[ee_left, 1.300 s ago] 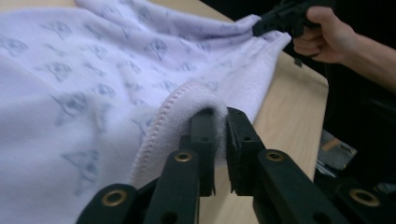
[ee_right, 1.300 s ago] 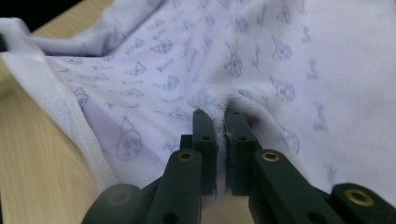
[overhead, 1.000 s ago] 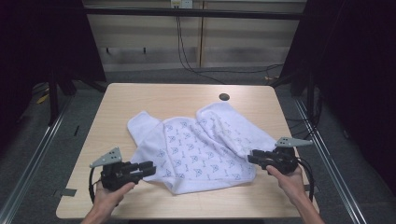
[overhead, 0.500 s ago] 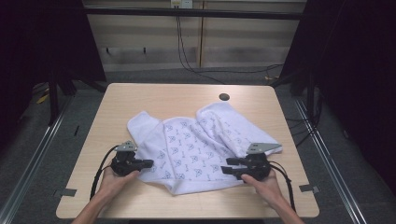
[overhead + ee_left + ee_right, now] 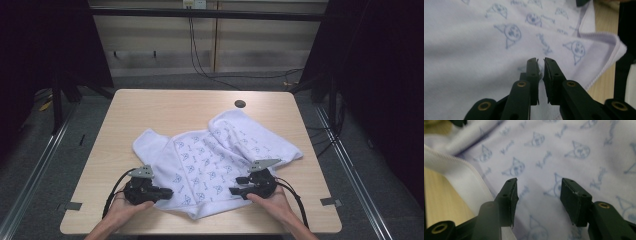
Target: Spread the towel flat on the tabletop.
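A white garment (image 5: 215, 160) printed with small blue cat faces lies spread on the wooden table (image 5: 165, 110). My left gripper (image 5: 167, 191) rests low at its near left hem, pointing right. In the left gripper view its jaws (image 5: 540, 61) stand a narrow slit apart over the cloth (image 5: 486, 50); they have just been opening after closing, and I see no fold pinched between them. My right gripper (image 5: 235, 190) sits at the near right hem, pointing left. Its jaws (image 5: 539, 182) stand wide over the printed cloth (image 5: 574, 150), have just been opening, and hold nothing.
A dark round cable hole (image 5: 240, 104) sits near the table's far edge. Bare wood runs along the front edge (image 5: 200, 225) under the hands and beside the hem (image 5: 439, 200). Black frame posts and floor cables surround the table.
Both hands came inward and down to the garment's near hem; the right one travelled farther, leftward. The left jaws look narrower than a second ago. The garment lies as before.
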`<state>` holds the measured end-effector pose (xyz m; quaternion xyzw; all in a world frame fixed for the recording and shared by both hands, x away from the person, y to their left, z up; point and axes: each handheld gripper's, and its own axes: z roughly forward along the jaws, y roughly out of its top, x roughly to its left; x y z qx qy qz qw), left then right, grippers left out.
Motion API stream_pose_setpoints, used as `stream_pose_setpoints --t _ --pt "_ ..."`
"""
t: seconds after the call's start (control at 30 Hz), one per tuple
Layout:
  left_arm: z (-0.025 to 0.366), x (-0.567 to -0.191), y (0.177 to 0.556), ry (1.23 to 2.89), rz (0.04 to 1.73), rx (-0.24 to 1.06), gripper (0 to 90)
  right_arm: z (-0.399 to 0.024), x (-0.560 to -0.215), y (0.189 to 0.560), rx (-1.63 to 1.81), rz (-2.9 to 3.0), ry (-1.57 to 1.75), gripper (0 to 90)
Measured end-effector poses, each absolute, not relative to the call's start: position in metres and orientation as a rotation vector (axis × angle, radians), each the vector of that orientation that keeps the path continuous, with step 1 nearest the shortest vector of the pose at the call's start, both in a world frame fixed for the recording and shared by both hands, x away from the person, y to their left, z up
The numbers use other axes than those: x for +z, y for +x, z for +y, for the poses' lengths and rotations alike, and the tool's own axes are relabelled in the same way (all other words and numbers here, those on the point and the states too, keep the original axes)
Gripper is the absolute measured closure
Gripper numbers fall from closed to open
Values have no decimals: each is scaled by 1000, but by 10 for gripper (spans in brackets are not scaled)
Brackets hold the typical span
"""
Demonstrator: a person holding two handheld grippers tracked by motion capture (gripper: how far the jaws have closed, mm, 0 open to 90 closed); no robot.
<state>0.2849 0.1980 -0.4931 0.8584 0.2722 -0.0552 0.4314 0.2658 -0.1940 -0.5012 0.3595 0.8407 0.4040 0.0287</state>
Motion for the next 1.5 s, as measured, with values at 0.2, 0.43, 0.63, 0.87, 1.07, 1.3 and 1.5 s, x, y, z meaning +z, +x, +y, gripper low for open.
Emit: stream_pose_setpoints --t 0.2,0.43,0.63,0.87,1.07,1.3,1.5 --pt "228 -488 326 1954 861 -1 698 -186 -503 254 1124 2541 943 583" --pt "243 -502 351 1947 1002 54 585 -193 -503 264 1161 2544 1035 883" --pt "231 -500 350 1958 938 64 563 -217 -505 284 1261 2587 1179 889" --pt "212 -509 346 2032 880 56 668 -268 -507 298 1240 2469 1312 883" --pt "191 -507 317 2126 774 -17 900 -285 -505 305 1144 2359 1343 874" --pt "170 -504 277 2171 697 -128 900 -287 -507 319 1124 2294 1358 819" --pt "171 -495 262 2157 656 -138 895 -286 -488 309 1219 2275 1349 651"
